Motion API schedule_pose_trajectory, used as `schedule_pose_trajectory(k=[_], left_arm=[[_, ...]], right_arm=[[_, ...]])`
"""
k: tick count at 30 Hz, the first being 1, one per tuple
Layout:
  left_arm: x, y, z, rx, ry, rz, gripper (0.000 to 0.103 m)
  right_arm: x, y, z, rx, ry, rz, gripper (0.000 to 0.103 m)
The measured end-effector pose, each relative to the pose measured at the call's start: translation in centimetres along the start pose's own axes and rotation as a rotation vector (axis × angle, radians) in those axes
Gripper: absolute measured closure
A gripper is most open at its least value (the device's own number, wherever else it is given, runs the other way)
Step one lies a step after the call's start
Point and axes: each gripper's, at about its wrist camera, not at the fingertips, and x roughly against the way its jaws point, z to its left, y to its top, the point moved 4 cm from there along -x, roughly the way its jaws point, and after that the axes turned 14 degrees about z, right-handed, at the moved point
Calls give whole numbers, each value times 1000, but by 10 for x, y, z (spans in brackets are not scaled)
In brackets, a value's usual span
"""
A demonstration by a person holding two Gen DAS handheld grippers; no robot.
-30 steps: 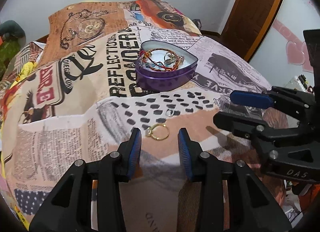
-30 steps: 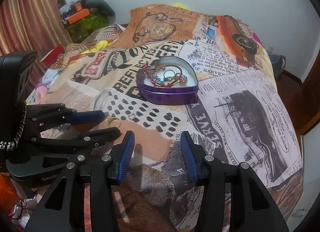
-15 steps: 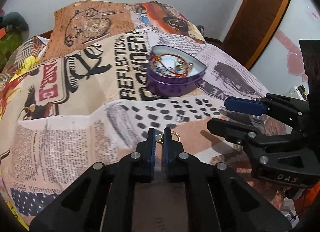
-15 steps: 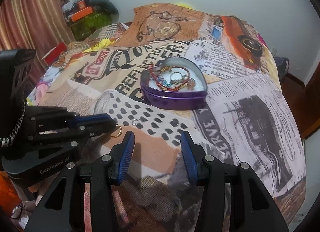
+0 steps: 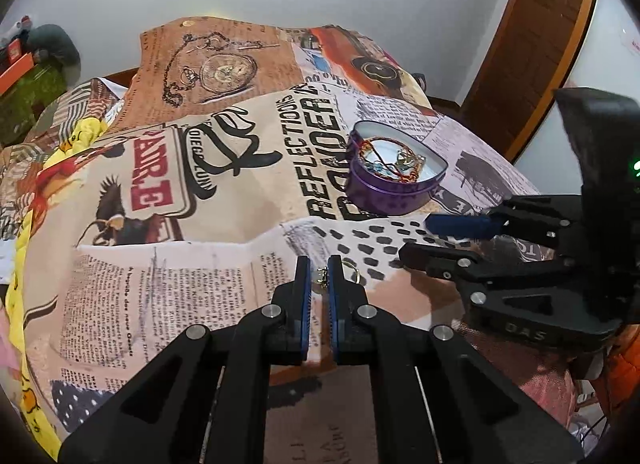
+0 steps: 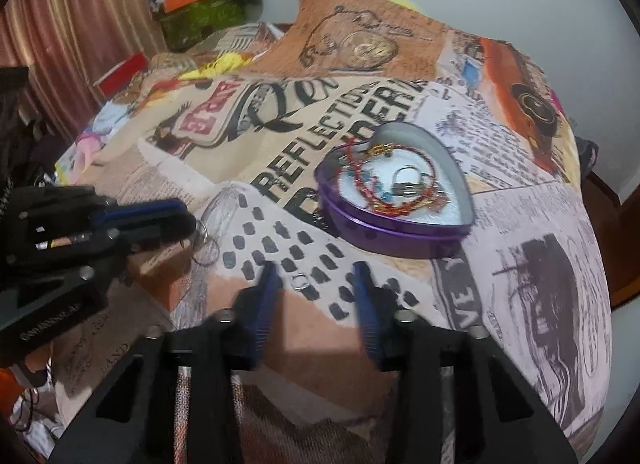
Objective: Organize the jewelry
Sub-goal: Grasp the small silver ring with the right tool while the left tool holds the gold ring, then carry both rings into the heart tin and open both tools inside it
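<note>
1. Our left gripper point(image 5: 319, 279) has its jaws pinched on a gold ring point(image 5: 322, 276), its hoop poking out to the right of the pads above the printed bedspread point(image 5: 168, 264).
2. Our right gripper point(image 6: 316, 284) has its jaws spread around a small silver ring point(image 6: 301, 281) lying flat on the cloth.
3. The purple heart-shaped tin point(image 6: 394, 229) sits beyond, its point aimed right, with bracelets inside.
</note>
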Motion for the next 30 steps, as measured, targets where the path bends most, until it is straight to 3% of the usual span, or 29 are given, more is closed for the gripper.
schedule_pose_trajectory(k=[7, 16, 30], left_arm=[[1, -2, 3, 5, -4, -3, 97], [15, 4, -7, -7, 6, -33, 97], [43, 27, -38, -61, 20, -109, 97]], right_arm=[[-7, -3, 16, 85, -34, 25, 94], [5, -5, 7, 40, -39, -20, 94], [70, -2, -16, -58, -49, -215, 94]])
